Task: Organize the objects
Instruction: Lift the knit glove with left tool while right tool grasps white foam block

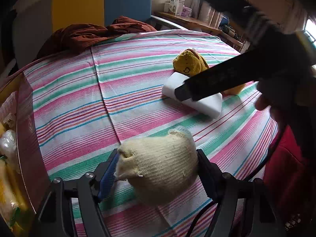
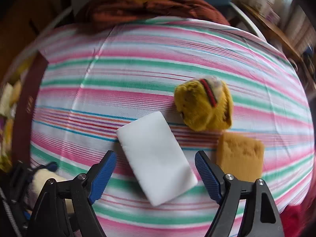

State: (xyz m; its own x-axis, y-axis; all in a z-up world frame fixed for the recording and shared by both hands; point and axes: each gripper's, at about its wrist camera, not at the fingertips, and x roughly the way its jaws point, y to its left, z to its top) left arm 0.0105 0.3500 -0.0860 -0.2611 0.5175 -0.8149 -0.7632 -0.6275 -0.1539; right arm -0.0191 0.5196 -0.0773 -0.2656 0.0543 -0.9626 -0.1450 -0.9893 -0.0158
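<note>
My left gripper (image 1: 156,158) is shut on a cream knitted bundle (image 1: 160,167) and holds it just above the striped bedsheet (image 1: 122,86); the bundle also shows in the right wrist view (image 2: 45,177). My right gripper (image 2: 156,158) is open, its blue pads (image 2: 103,171) on either side of a white rectangular sponge block (image 2: 156,162) lying on the sheet. In the left wrist view the right gripper (image 1: 183,94) hovers over that white block (image 1: 205,104). A yellow plush toy (image 2: 203,106) and a tan sponge (image 2: 240,158) lie beside the block.
A brown box (image 1: 25,138) holding packaged items stands at the left edge of the bed. A rust-red blanket (image 1: 88,33) is heaped at the far end. A wooden shelf with boxes (image 1: 179,6) stands beyond the bed at the right.
</note>
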